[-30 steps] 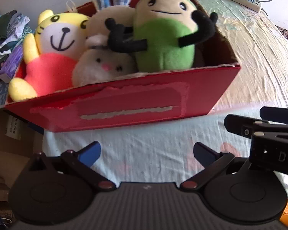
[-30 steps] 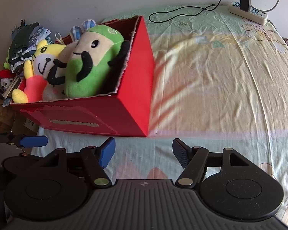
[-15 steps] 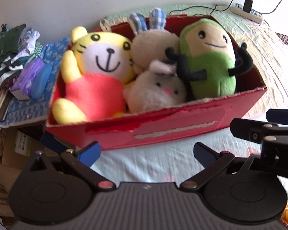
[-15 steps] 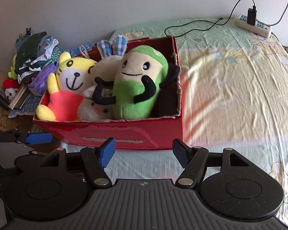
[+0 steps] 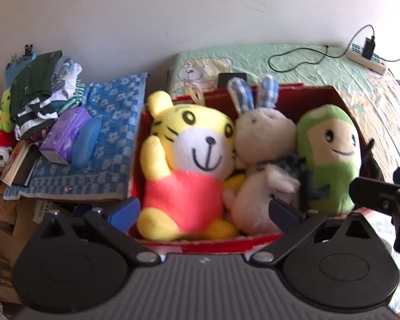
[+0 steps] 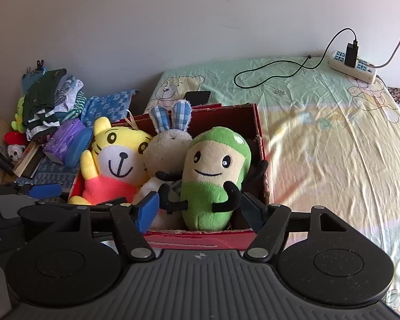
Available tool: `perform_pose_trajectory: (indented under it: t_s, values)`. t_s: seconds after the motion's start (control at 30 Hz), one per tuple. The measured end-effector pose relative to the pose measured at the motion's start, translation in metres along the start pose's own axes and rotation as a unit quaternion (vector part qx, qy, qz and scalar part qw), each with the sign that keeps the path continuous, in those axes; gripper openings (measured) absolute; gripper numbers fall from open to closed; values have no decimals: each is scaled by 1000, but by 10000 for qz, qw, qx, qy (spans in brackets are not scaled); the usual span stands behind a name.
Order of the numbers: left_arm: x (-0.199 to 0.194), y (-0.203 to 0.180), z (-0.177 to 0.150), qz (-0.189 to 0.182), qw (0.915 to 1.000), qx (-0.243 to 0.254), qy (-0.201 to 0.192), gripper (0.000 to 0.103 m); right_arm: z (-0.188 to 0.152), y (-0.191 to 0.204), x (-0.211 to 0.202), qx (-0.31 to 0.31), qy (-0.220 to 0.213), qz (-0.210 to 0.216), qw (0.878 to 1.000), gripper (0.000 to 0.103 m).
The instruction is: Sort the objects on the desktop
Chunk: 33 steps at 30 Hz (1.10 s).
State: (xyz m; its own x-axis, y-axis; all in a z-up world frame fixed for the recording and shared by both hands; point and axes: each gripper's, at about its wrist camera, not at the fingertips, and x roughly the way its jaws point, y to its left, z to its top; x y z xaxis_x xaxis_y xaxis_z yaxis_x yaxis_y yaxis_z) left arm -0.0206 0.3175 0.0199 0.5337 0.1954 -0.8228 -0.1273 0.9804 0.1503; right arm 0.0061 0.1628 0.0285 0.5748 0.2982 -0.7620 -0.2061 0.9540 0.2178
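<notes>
Red box (image 6: 256, 122) on bedsheet (image 6: 333, 144), packed with upright yellow tiger (image 6: 117, 165), white rabbit (image 6: 165, 152), green plush (image 6: 213, 184).

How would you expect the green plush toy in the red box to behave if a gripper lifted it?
The green plush toy looks stuffed, so probably light and squashy. Its thin black arms would likely flop. Wedged between the rabbit plush and the red box wall, it may drag.

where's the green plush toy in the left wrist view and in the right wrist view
Left wrist: the green plush toy sits right of centre, at the right end of the red box.
Right wrist: the green plush toy sits at centre, just above the gripper fingers.
Shared landmark: the rabbit's blue checked ears, up-left of it in both.
</notes>
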Motion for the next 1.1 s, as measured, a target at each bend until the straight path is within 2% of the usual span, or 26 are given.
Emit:
perform_pose_trajectory:
  t_s: [0.1,0.23,0.33,0.57,0.7,1.1]
  values:
    - [4,10,13,50,9999,-103,-3,103,10,5,3,4,-7,-204,9998,76]
    - [9,16,23,100,9998,-144,34,103,20,8,5,159,-23,-258,9995,78]
    - [14,19,28,59,9997,-197,90,103,21,9,6,203,-110,-344,9991,86]
    - [21,18,30,-182,9996,-231,21,103,22,9,20,89,-33,-432,9990,86]
    - [25,13,31,-125,9998,-144,-71,103,24,4,27,145,46,-403,9991,86]
    - [46,13,27,-398,9985,-282,246,103,29,-2,39,147,60,-514,9986,86]
